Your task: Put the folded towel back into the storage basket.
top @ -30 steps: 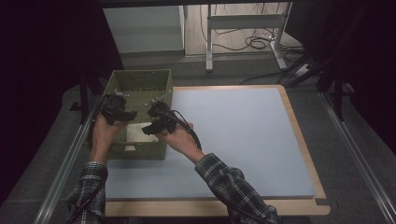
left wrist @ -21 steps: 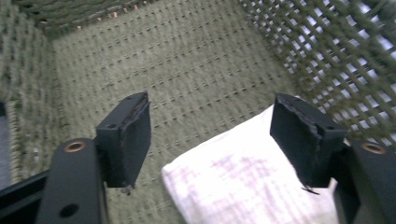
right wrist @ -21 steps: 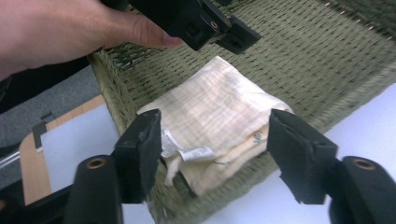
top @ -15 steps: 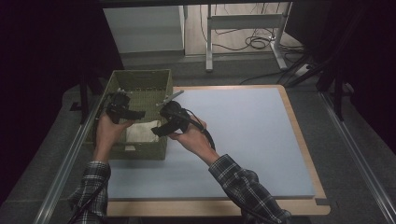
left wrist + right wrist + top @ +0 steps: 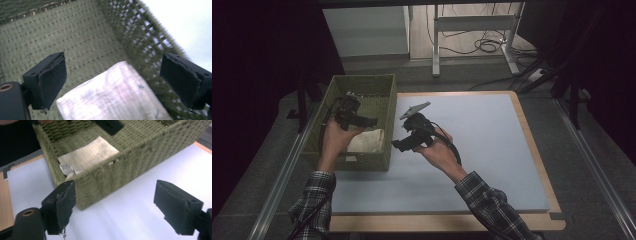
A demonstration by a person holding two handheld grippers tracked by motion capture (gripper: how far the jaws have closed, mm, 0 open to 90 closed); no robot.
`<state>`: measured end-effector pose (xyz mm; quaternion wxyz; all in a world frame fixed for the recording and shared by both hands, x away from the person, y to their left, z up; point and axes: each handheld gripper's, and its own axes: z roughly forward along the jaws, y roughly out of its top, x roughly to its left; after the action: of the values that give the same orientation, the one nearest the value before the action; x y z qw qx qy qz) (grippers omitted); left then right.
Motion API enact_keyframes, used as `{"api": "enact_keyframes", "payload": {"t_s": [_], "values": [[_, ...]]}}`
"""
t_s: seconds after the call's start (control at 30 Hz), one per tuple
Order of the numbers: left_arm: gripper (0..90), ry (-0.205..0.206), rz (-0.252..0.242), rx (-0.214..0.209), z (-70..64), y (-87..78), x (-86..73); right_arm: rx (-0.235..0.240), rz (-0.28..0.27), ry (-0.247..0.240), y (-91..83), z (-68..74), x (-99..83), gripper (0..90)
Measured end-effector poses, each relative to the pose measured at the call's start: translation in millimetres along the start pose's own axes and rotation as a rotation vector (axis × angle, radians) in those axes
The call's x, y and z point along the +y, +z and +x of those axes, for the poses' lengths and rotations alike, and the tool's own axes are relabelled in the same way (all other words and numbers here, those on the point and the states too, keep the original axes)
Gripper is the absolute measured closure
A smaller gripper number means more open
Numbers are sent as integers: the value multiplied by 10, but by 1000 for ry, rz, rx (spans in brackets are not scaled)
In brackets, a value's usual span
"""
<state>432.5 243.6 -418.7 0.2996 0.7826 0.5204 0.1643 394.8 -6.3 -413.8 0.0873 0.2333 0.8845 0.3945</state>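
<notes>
Woven green basket (image 5: 362, 95) sits at the bench's (image 5: 492, 150) left edge, a soft pale cloth bundle (image 5: 366, 141) inside. Left tongs (image 5: 112, 82) hover spread wide over it, empty; it looks light and limp, best pinched at a fold. Right tongs (image 5: 125, 207) gape outside, touching nothing.

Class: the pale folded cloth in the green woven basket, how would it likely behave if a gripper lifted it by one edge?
The cloth looks soft and folded, so it would probably droop and unfold. It seems thin, so likely light. Lying flat in the basket, it won't roll.
</notes>
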Motion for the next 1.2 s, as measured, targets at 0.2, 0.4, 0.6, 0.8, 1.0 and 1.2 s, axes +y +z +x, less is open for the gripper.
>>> {"api": "enact_keyframes", "payload": {"t_s": [0.2, 0.4, 0.6, 0.8, 1.0, 1.2], "values": [[64, 8, -28, -45, -140, -36, 65, 6, -7, 7, -104, -78, -193, 153], [55, 21, -55, -86, -303, -31, 128, 8, -10, 26, -195, -169, -379, 140], [47, 57, -65, -115, -515, -7, 189, -2, -6, 35, -326, -260, -560, 122], [42, 101, -52, -136, -768, 33, 226, -20, -22, 60, -516, -370, -737, 103], [36, 142, -63, -173, -1044, 80, 227, -44, -31, 69, -720, -478, -915, 94], [26, 179, -73, -211, -1326, 159, 183, -67, -26, 78, -886, -569, -1128, 81]]}}
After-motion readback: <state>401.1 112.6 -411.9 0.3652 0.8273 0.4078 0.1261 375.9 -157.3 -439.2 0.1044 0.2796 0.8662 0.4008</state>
